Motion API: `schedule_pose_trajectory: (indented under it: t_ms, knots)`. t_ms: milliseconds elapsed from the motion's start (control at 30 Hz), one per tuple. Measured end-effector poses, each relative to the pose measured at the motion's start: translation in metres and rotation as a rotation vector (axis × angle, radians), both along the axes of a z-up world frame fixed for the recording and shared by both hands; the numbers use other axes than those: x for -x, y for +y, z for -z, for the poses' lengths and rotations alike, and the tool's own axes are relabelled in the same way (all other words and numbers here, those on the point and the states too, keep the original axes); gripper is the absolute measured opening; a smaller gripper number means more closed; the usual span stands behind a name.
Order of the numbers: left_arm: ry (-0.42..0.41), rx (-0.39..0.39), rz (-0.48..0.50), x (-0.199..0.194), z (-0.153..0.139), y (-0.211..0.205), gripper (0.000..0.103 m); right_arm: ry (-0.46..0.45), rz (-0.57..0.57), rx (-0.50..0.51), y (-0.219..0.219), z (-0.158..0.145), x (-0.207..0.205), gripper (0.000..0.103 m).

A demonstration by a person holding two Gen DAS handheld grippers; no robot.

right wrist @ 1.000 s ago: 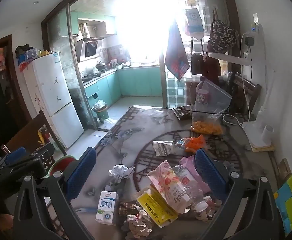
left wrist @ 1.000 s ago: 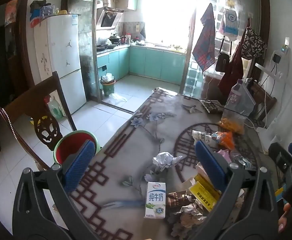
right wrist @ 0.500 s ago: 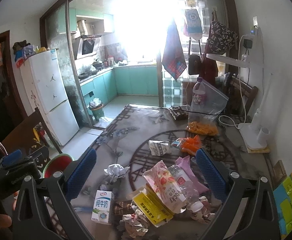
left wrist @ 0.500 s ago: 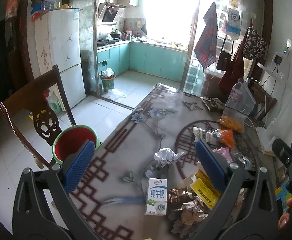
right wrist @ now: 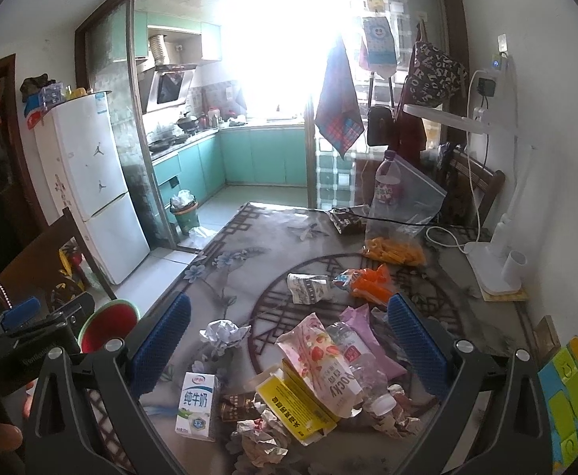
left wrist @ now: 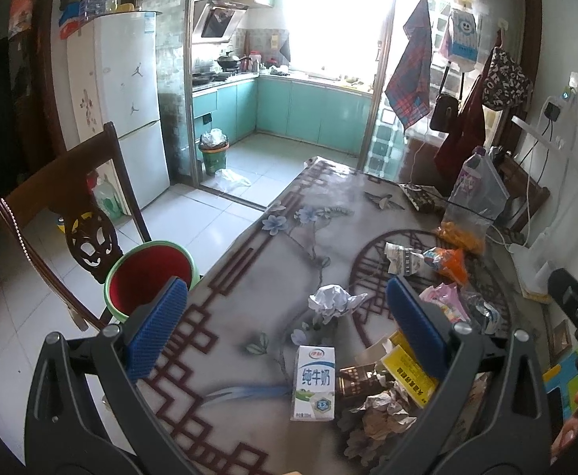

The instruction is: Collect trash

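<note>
Left wrist view: my left gripper (left wrist: 287, 318) hangs above the table (left wrist: 249, 277) with its jaws spread wide and nothing between them. The milk carton (left wrist: 314, 382) stands upright just below and between the pads, at the left edge of the trash pile. A crumpled paper ball (left wrist: 334, 303) lies just behind the carton, apart from it. The red bin with green rim (left wrist: 148, 277) sits on the floor off the table's left edge, beside the wooden chair (left wrist: 63, 213). Right wrist view: my right gripper (right wrist: 289, 346) is likewise fully open and empty, poised over the pile. Right of the carton (right wrist: 196, 405) I see a yellow flattened box (right wrist: 296, 407), a pink snack bag (right wrist: 322, 364), a clear plastic bottle (right wrist: 362, 372) lying on its side, and crumpled wrappers (right wrist: 261, 441) in front. Farther back, an orange wrapper (right wrist: 370, 285) and a folded paper scrap (right wrist: 308, 287). Judgement: the carton looks light, probably empty, so stiff enough on its narrow sides but prone to crush; I would pinch it across the mid-body. The paper ball is soft and will compress, so any bite holds. The bottle looks smooth and rounded; it may roll, so take it at the neck. The snack bag is limp and slick; grip a gathered fold.
</note>
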State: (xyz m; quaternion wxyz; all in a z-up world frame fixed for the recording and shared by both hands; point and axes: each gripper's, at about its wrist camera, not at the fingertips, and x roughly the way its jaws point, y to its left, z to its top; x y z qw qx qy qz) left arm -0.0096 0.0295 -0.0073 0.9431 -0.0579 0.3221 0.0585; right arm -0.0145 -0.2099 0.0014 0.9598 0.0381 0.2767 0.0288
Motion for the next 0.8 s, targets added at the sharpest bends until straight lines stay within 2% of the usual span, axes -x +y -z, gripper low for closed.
schedule_pose_trajectory:
  t_ms: [200,800]
  knots:
    - [0.001,-0.036,0.002,0.0002,0.0025,-0.0029,0.099,-0.003,0.004,0.005,0.0012,-0.0008,0.0007,0.096]
    - [0.02,-0.049,0.051,-0.0048,0.0093,-0.0056,0.099,0.007,0.004,0.008,0.0042,0.0031,0.0,0.096]
